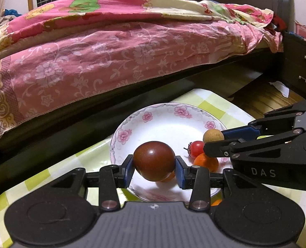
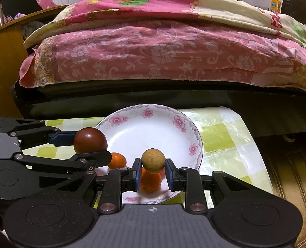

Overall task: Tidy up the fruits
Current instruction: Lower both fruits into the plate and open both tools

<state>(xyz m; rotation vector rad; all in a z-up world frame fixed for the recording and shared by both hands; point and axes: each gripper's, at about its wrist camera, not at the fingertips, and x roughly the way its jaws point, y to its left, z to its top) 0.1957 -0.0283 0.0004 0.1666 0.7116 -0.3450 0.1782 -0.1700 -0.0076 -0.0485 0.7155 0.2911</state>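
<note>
My left gripper (image 1: 154, 166) is shut on a dark red-brown tomato (image 1: 154, 160), held just above the white flowered plate (image 1: 165, 122). From the right, my right gripper (image 1: 214, 142) reaches in, shut on a small tan round fruit (image 1: 213, 136). In the right wrist view that tan fruit (image 2: 153, 160) sits between the blue pads of the right gripper (image 2: 153, 172) over the plate (image 2: 153, 130), and the left gripper (image 2: 84, 144) holds the dark tomato (image 2: 90, 140) at the plate's left rim. On the plate lie a red cherry tomato (image 1: 196, 148) and two small oranges (image 1: 206, 162) (image 2: 116, 160).
The plate rests on a low table with a green-and-white checked cloth (image 2: 221, 136). Close behind it runs a bed with a pink flowered cover (image 1: 103, 57). A dark drawer cabinet (image 1: 299, 68) stands at the right, with wooden floor (image 2: 291, 165) beside the table.
</note>
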